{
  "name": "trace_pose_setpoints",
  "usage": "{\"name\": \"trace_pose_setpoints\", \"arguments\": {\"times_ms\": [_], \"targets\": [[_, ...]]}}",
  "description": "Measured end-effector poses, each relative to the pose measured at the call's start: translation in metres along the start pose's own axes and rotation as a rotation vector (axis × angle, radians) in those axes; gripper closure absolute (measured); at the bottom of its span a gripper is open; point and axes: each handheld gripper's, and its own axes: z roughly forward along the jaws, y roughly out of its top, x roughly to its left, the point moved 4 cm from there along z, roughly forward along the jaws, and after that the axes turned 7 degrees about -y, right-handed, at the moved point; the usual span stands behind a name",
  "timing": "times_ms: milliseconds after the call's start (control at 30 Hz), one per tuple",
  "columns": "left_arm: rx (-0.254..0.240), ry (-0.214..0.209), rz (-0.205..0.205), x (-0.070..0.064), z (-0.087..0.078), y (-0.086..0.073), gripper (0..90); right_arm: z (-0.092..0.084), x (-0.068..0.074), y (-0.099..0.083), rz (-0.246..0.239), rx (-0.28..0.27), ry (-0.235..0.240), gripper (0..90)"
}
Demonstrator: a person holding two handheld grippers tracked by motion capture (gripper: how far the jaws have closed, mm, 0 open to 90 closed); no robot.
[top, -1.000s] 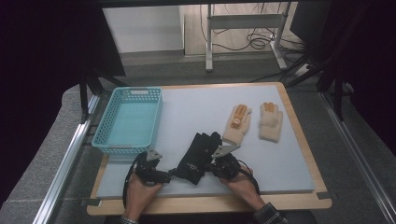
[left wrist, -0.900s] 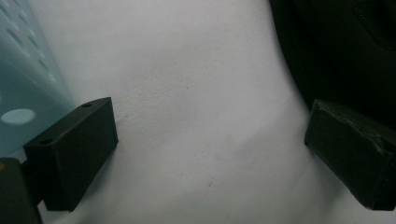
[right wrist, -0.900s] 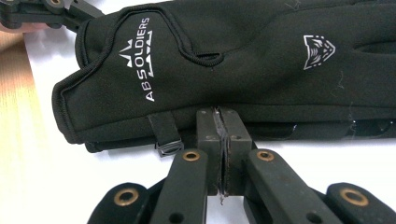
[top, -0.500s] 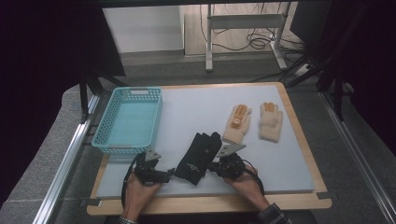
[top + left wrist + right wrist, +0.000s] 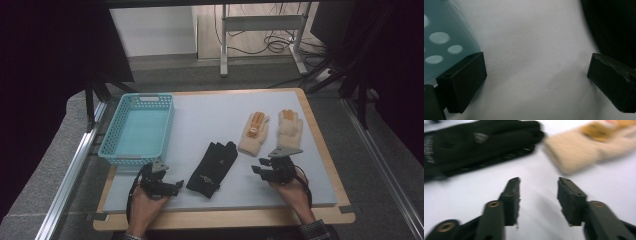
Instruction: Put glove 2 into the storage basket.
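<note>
The black gloves (image 5: pixel 214 166) lie stacked on the tabletop (image 5: pixel 210 120) near the front, between the two hands, with the teal basket (image 5: pixel 137 127) to the far left and two beige gloves (image 5: pixel 255 132) to the far right. The right gripper (image 5: pixel 260 170) has just been opening and its fingers (image 5: pixel 512 192) stand half apart with nothing between them. The left gripper (image 5: pixel 177 185) has its fingers spread wide and empty, beside the black pair. A single-sided pinch could lift only the top glove and drag the other askew, or catch on the basket rim
</note>
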Motion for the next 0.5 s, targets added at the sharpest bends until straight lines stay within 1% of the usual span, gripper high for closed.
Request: {"name": "trace_pose_setpoints", "arguments": {"times_ms": [67,100,133,200,233,267,300,367,433,500], "targets": [[-0.001,0.000,0.000,0.000,0.000,0.000,2.5,-0.004,-0.011,-0.005,0.010,0.003,-0.039,42.2],[-0.001,0.000,0.000,0.000,0.000,0.000,2.5,-0.004,-0.011,-0.005,0.010,0.003,-0.039,42.2],[-0.001,0.000,0.000,0.000,0.000,0.000,2.5,-0.007,-0.021,-0.010,0.028,0.009,-0.068,33.8],[-0.002,0.000,0.000,0.000,0.000,0.000,2.5,-0.009,-0.027,-0.015,0.033,0.011,-0.096,27.8],[-0.002,0.000,0.000,0.000,0.000,0.000,2.5,-0.009,-0.031,-0.018,0.040,0.012,-0.108,24.8],[-0.002,0.000,0.000,0.000,0.000,0.000,2.5,-0.009,-0.031,-0.018,0.040,0.012,-0.108,24.8],[-0.002,0.000,0.000,0.000,0.000,0.000,2.5,-0.009,-0.036,-0.024,0.055,0.021,-0.119,18.9],[-0.002,0.001,0.001,0.000,0.000,0.000,2.5,-0.008,-0.039,-0.029,0.062,0.031,-0.135,15.8],[-0.003,0.001,0.000,0.000,0.000,0.000,2.6,-0.004,-0.041,-0.032,0.049,0.059,-0.149,13.9],[-0.002,0.000,0.001,0.000,0.000,0.000,2.6,-0.003,-0.040,-0.033,0.040,0.059,-0.164,13.8]]}}
